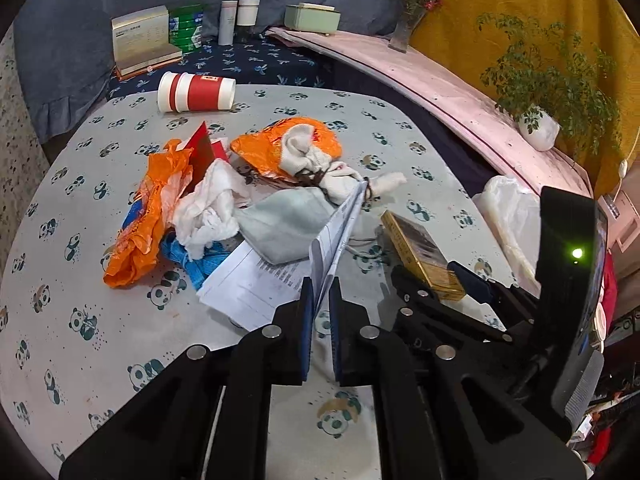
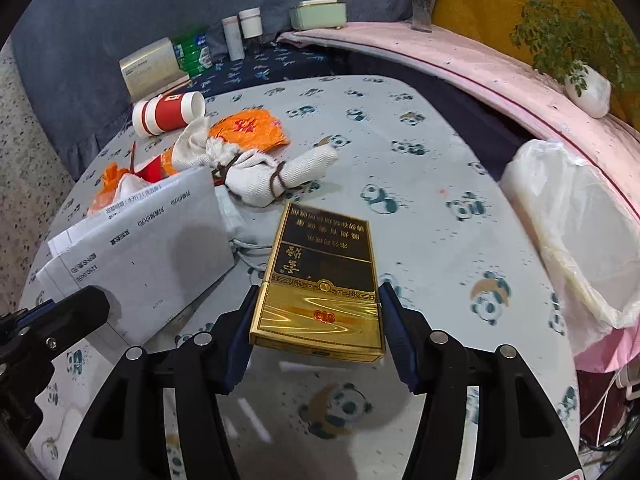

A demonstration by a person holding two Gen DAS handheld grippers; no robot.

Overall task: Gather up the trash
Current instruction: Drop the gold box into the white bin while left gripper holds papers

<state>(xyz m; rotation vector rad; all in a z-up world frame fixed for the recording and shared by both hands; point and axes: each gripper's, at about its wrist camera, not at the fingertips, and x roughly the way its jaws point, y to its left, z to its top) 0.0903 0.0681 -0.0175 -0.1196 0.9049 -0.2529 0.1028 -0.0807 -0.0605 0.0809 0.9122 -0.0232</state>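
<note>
My left gripper (image 1: 323, 292) is shut on a folded printed paper (image 1: 340, 224) and holds it on edge above the panda-print table (image 1: 100, 344); the paper also shows in the right wrist view (image 2: 152, 248). My right gripper (image 2: 318, 300) is shut on a gold and black cigarette box (image 2: 320, 280), held off the table; the box also shows in the left wrist view (image 1: 420, 256). Loose trash lies beyond: orange plastic wrappers (image 1: 148, 216), white tissue (image 1: 208, 204), a grey face mask (image 1: 288, 220), a tied white cloth (image 2: 272, 172) and a red and white cup (image 1: 196, 92) on its side.
A white plastic bag (image 2: 576, 216) hangs open at the table's right edge. A pink ledge (image 1: 440, 80) with a potted plant (image 1: 540, 128) runs along the right. Boxes and bottles (image 1: 240, 20) stand on a dark cloth at the back.
</note>
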